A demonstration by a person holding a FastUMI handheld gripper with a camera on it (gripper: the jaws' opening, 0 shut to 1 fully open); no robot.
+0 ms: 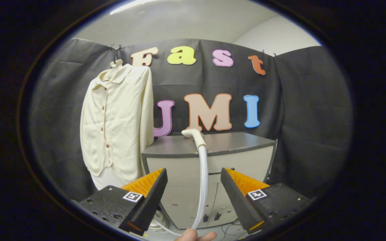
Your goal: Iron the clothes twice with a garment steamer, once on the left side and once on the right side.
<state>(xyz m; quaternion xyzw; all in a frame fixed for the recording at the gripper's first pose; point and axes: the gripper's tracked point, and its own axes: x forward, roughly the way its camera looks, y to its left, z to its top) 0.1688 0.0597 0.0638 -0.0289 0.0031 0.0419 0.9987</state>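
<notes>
A fingertip [195, 237] of a person's hand edges in nearest the camera, below the gripper [194, 179], whose orange-and-black fingers stand wide apart and press on nothing. Between them hangs the white hose [203, 187] of the garment steamer, rising to a curved head [194, 135] that rests on top of a grey cabinet [233, 142] just ahead (whether the hand touches the hose is hard to tell). Beyond the left finger, beside the cabinet, a cream button-front shirt [117, 120] hangs on a hanger [116, 63] against the black cloth wall [313, 100].
</notes>
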